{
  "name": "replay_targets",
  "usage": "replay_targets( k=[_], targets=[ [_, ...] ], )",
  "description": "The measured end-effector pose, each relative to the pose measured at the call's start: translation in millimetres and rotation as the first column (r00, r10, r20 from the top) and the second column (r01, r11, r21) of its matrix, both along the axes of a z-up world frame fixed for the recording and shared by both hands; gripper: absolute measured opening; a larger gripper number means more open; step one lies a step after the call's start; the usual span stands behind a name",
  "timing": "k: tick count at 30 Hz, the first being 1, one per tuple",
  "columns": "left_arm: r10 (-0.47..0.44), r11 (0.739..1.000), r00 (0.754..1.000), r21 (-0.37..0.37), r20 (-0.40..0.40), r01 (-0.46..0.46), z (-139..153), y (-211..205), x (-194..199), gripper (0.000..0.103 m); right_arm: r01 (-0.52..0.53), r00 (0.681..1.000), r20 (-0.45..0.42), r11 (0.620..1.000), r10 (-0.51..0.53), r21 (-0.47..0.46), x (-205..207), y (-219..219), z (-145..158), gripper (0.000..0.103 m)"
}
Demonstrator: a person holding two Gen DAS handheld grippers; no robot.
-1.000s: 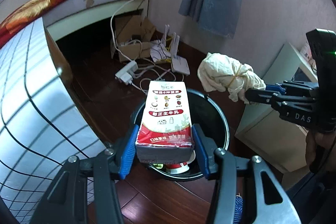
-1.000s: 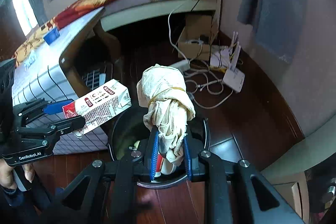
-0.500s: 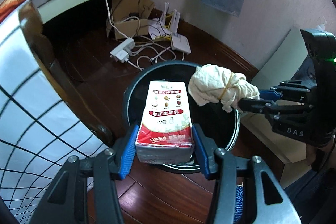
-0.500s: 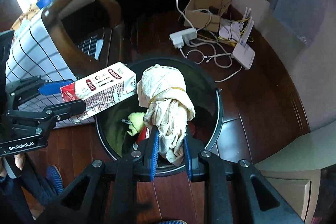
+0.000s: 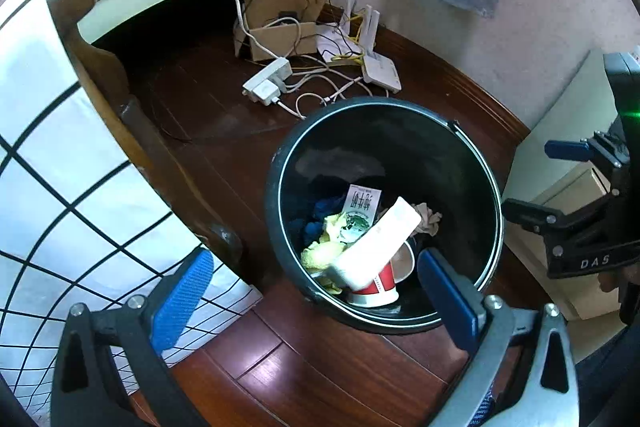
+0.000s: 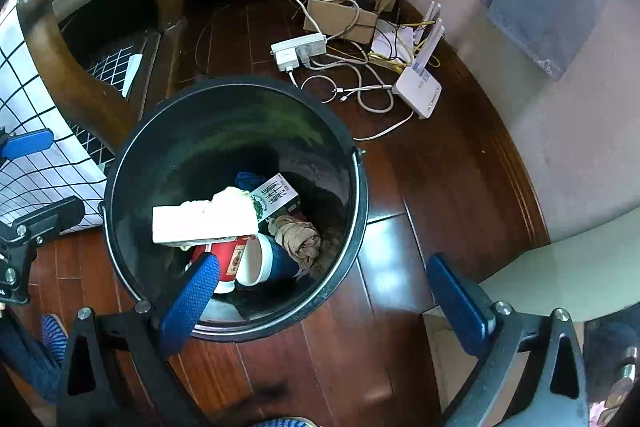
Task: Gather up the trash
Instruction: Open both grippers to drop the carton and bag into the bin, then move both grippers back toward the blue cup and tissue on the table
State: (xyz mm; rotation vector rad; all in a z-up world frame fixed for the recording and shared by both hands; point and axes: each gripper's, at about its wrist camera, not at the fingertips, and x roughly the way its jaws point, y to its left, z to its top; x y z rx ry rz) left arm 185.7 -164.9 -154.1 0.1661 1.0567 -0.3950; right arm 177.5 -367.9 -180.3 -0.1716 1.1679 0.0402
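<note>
Both your claws have just sprung wide and hold nothing. The left claw (image 5: 312, 291) and right claw (image 6: 320, 295) hang over the bin (image 5: 486, 167). The carton (image 5: 376, 243) lies slanted inside it, straight below your left claw, which is nearer.

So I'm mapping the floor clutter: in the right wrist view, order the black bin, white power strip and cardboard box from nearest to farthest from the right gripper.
1. Black bin, just ahead of the right gripper, its left jaw over the rim.
2. White power strip, on the floor beyond the bin.
3. Cardboard box, farthest, by the wall.
</note>
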Motion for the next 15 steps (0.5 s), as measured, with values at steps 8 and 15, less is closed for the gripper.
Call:
replay_targets(
  k=[8,15],
  targets=[
    [0.0,1.0,1.0,-0.004,0.029,0.0,12.0,3.0,-2.8,0.103,-0.004,1.0,0.014,1.0,0.004,-0.001,-3.8,4.2,8.5,0.103],
    [0.006,1.0,0.997,-0.013,0.073,-0.005,32.1,7.1,-11.6,0.103,-0.014,0.997,0.07,1.0,0.014,0.005,-9.6,11.9,32.6,0.103]
  ],
)
